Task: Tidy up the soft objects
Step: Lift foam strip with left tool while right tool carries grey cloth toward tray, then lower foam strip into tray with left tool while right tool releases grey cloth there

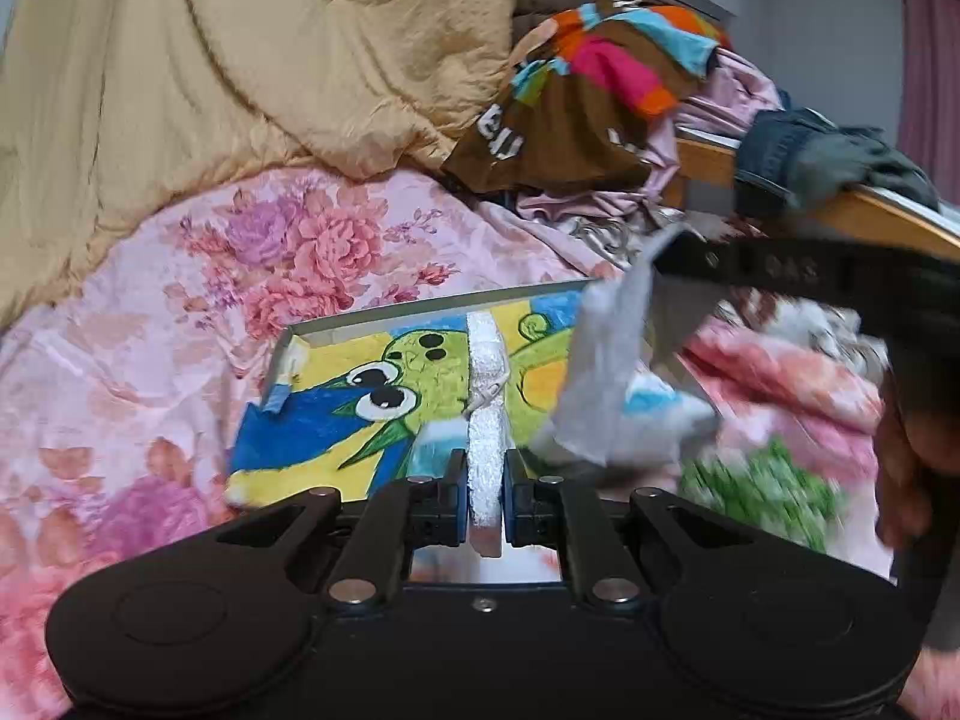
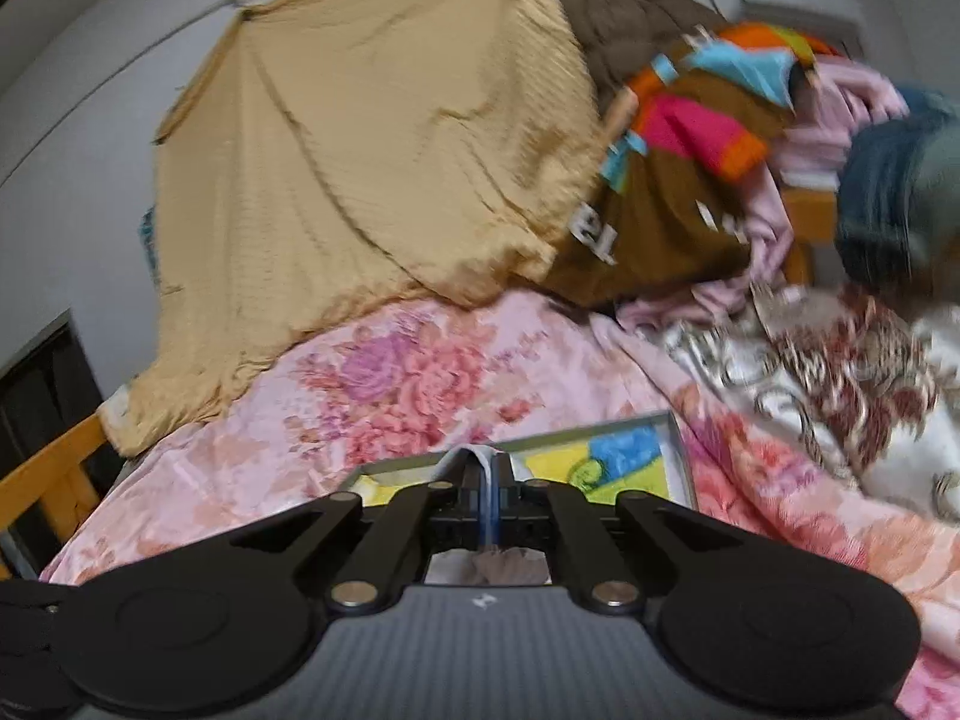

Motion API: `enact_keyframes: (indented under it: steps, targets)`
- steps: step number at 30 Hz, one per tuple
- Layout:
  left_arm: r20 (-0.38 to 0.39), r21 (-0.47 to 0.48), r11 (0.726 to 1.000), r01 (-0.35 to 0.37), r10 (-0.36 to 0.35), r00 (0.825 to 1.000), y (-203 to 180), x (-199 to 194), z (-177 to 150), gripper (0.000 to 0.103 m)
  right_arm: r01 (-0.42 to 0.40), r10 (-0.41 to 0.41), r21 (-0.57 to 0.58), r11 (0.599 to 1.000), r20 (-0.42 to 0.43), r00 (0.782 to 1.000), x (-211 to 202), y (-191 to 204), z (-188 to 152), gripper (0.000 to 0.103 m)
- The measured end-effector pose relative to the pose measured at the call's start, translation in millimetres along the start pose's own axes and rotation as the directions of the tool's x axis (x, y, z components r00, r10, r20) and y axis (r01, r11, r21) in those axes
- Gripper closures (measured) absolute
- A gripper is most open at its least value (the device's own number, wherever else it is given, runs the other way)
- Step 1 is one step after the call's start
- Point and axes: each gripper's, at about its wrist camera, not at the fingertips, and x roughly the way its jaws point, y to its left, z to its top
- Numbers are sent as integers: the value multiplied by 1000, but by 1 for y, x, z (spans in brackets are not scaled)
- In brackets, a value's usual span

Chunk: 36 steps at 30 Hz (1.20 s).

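Both grippers are locked onto the cartoon towel (image 1: 372,414), which sits low in the centre of both views over a shallow grey tray (image 1: 420,307) on the floral bedsheet (image 1: 150,312). The left gripper (image 1: 485,474) is clenched on a thick white folded edge; the right gripper (image 2: 491,480), blurred at the right of the left view, pinches a thin edge. To fold well, I'd keep both edges level and taut, bringing corners together before releasing.

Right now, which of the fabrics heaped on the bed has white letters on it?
The brown garment with pink, orange and blue stripes, lying beside the plain tan quilt.
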Motion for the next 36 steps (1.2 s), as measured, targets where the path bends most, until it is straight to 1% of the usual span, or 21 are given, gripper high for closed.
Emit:
enact_keyframes:
  steps: [2,6,7,10,12,14,17,19,20,22,23,25,26,28,30,31,33,34,36]
  targets:
    - [-6,-28,1000,0,0,1000,1,22,8,92,10,-8,58,998,-36,999,15,-16,0,101]
    - [-25,-77,997,2,-4,1000,0,63,21,92,19,-11,106,994,-75,997,32,-37,-5,100]
    - [-32,-84,996,3,-6,999,-2,71,22,92,17,-5,134,991,-93,996,35,-43,-7,99]
    - [-61,-91,996,7,-13,998,-6,96,25,92,27,2,197,980,-147,989,43,-57,-11,96]
    - [-92,-86,996,17,-25,995,-9,109,22,92,48,-11,202,978,-181,983,47,-63,-13,94]
    - [-103,-67,998,18,-25,994,-11,118,20,91,56,-14,200,978,-204,979,49,-65,-14,92]
    - [-123,-71,997,21,-30,992,-13,126,16,91,62,-13,209,976,-228,974,50,-68,-15,81]
    - [-132,-78,997,20,-30,991,-13,128,13,91,61,-10,206,977,-243,970,51,-68,-15,70]
    - [-136,-79,997,17,-27,990,-14,129,12,91,60,-7,204,977,-251,968,51,-68,-16,67]
    - [-142,-83,996,14,-26,990,-15,131,11,90,63,-9,199,978,-260,966,52,-68,-15,56]
    - [-144,-83,996,14,-26,989,-16,131,10,90,65,-12,194,979,-264,965,52,-68,-15,54]
    - [-141,-81,997,11,-23,990,-17,129,10,86,69,-17,181,981,-270,963,51,-67,-15,48]
    - [-139,-81,997,9,-21,990,-18,127,10,83,71,-22,173,982,-273,962,51,-66,-14,46]
    - [-137,-83,996,11,-22,990,-17,124,10,82,79,-37,142,987,-279,960,50,-64,-13,37]
    - [-140,-69,997,22,-32,990,-17,119,11,74,88,-54,109,990,-278,959,49,-60,-12,31]
    - [-141,-56,998,22,-30,989,-18,117,11,73,86,-55,102,991,-278,959,49,-59,-12,27]
    - [-145,-46,999,20,-26,989,-17,110,11,65,82,-53,93,992,-280,959,47,-56,-11,22]
    - [-145,-51,998,19,-26,989,-15,107,11,63,81,-54,87,993,-280,959,46,-55,-10,20]
    - [-138,-73,997,11,-21,990,-12,99,11,53,84,-61,73,994,-276,959,43,-53,-9,17]
